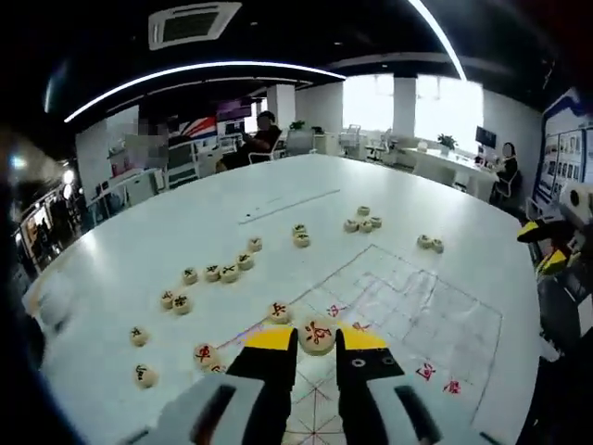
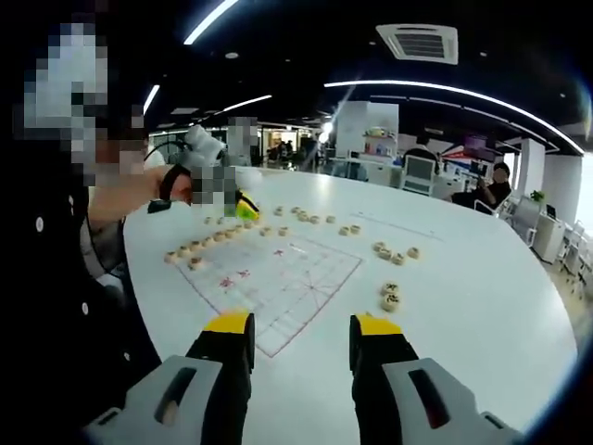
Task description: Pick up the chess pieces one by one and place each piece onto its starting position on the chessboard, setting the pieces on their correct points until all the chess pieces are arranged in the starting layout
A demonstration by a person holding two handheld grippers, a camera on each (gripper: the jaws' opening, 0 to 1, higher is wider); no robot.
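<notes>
My left gripper (image 1: 317,343) is shut on a round cream chess piece (image 1: 317,332) with a red character, held over the near edge of the chessboard sheet (image 1: 408,311). Loose pieces lie left of the board in a curved row (image 1: 220,273), and more lie beyond it (image 1: 363,222). From the right gripper view, the board (image 2: 306,287) lies ahead, and the left gripper (image 2: 243,206) is at its far left in a person's hand. My right gripper (image 2: 303,326) is open and holds nothing, just short of the board. Two pieces (image 2: 389,297) lie right of the board.
The large white table (image 1: 185,222) reaches far back, and its right edge (image 2: 547,371) curves close by. The person's dark sleeve and body (image 2: 65,306) take up the left side. Office desks and seated people (image 1: 264,134) lie beyond the table.
</notes>
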